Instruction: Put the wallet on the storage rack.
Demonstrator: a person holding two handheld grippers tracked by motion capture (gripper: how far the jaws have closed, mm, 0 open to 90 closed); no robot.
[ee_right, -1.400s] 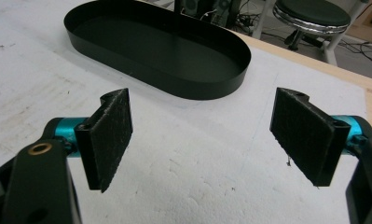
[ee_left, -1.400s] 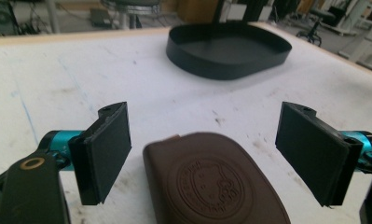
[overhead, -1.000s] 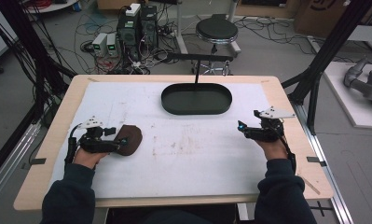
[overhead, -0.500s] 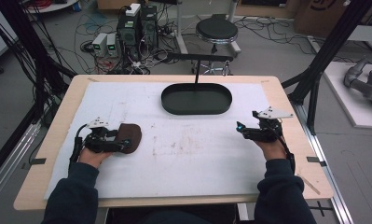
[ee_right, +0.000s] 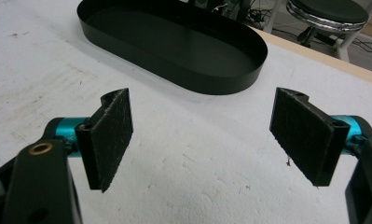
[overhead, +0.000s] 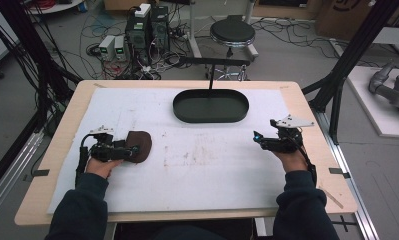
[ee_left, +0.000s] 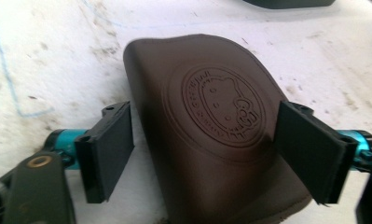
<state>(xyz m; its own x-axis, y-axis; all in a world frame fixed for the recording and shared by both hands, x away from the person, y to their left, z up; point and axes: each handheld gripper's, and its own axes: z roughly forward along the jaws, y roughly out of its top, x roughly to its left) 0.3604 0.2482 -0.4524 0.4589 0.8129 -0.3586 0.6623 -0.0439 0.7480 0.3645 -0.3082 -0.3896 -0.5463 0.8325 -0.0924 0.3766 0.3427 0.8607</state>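
Note:
A brown leather pouch point(overhead: 141, 145) with an embossed round emblem lies flat on the white mat at the left. My left gripper point(overhead: 132, 150) lies level on the mat with the pouch point(ee_left: 211, 93) between its jaws. The jaws have just been closing: the right pad point(ee_left: 309, 149) is at the pouch's edge, while the left pad point(ee_left: 110, 149) stands a little off it. At the right of the mat my right gripper point(overhead: 259, 141) rests open, with nothing between its pads point(ee_right: 111, 135).
A black oval tray point(overhead: 211, 117) sits at the back middle of the mat; the right gripper view shows its wall point(ee_right: 230, 79) ahead. The wooden table's edge point(overhead: 317, 125) runs close to the right of my right hand.
My left gripper has edged right, so its jaws reach further along the pouch. The right gripper has kept still.

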